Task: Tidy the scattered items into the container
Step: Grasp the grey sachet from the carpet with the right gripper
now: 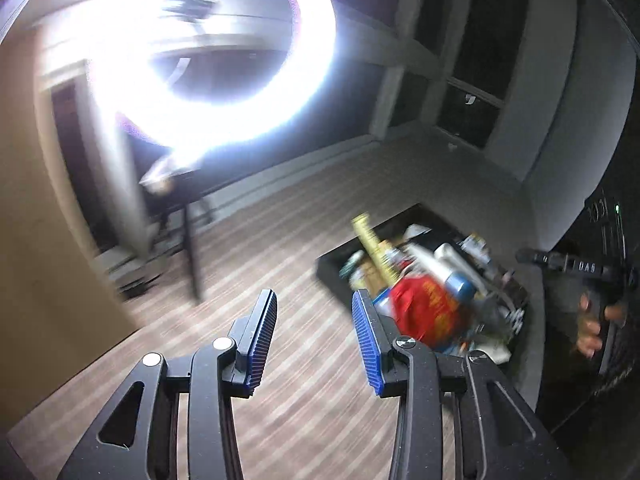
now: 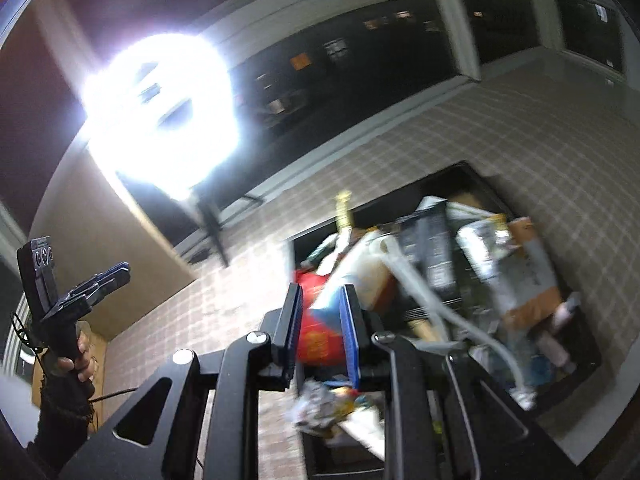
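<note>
Left tongs (image 1: 314, 338) spread, empty; right tongs (image 2: 320, 332) slightly parted, empty, nearer, over the packed black bin (image 2: 592, 354).

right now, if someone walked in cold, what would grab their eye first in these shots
The blazing ring light comes first, washing out the upper left of both views. Next is the black container on the wood floor, crammed with clutter, a red packet brightest on top. The left gripper stands open with nothing between its blue pads.
</note>
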`<state>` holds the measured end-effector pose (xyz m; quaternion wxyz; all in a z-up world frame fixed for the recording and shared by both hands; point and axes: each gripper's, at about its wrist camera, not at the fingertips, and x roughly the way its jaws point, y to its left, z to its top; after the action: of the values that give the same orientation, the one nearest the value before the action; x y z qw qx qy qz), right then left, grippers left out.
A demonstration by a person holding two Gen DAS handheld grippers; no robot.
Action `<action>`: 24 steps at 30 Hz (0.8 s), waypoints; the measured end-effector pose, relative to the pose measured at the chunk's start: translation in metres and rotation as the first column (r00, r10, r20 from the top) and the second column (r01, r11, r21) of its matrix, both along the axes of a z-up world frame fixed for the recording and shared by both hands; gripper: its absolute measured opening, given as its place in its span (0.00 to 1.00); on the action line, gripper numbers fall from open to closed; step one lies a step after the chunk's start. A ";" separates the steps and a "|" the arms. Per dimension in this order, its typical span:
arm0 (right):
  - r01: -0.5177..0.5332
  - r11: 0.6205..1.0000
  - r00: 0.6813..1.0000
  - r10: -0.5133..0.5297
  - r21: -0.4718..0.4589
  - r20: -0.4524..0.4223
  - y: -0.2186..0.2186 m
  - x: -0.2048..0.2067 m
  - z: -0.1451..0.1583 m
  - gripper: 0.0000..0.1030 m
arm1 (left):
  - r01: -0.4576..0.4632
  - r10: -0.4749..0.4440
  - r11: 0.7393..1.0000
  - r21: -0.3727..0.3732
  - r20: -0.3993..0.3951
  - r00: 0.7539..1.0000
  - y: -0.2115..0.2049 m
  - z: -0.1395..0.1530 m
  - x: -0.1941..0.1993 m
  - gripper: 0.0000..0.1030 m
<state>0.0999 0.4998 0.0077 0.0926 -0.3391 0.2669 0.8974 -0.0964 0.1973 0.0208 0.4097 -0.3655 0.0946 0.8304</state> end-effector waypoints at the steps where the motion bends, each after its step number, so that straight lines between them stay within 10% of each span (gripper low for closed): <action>1: -0.030 0.999 1.000 0.030 0.011 0.002 -0.011 -0.004 0.001 0.19 | -0.025 0.025 1.000 -0.011 -0.006 1.000 -0.017 0.002 0.003 0.36; 12: -0.376 0.926 0.926 0.373 0.038 0.064 -0.143 -0.063 -0.011 0.28 | -0.361 0.376 0.917 -0.168 0.072 0.924 -0.211 -0.033 0.049 0.46; 24: -0.721 0.670 0.635 0.741 -0.176 0.217 -0.362 -0.105 -0.123 0.28 | -0.410 0.469 0.880 -0.242 0.294 0.833 -0.272 -0.152 0.082 0.43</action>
<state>-0.0049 0.1382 -0.1156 -0.2553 -0.5401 0.1238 0.7924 -0.0139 -0.0747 -0.1312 0.1849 -0.5499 0.0046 0.8145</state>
